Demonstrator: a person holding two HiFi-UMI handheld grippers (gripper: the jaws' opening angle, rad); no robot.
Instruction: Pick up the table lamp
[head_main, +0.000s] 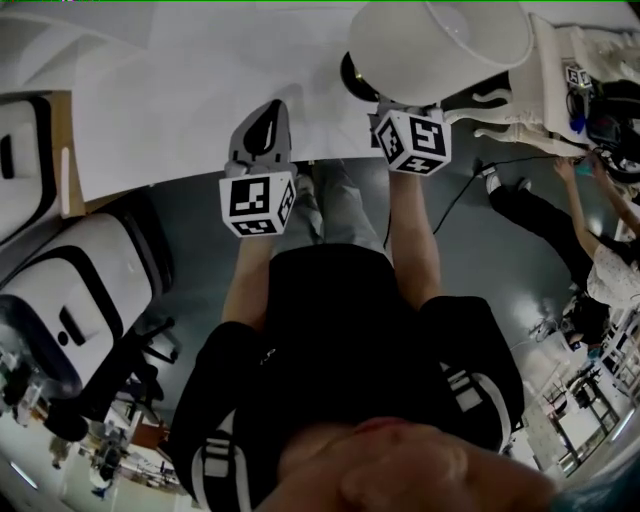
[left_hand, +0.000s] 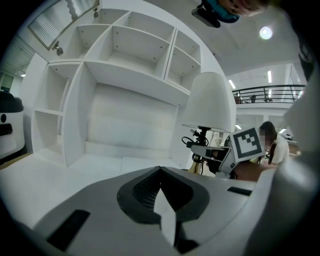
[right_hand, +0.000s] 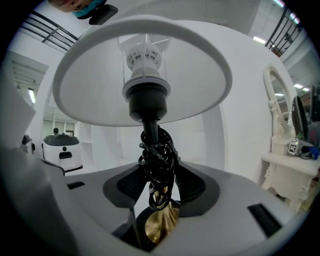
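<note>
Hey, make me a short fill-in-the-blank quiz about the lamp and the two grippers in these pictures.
The right gripper is shut on the table lamp below its ___ shade.
A black ___ is coiled round the lamp's stem.
The left gripper, jaws together, holds ___.
Missing words: white; cord; nothing.

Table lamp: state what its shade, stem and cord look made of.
Shade: white, matte, likely fabric or plastic; smooth, even surface. Stem: brass-coloured polished metal; yellow glints. Cord: black glossy plastic or rubber sheath, coiled round the stem.
</note>
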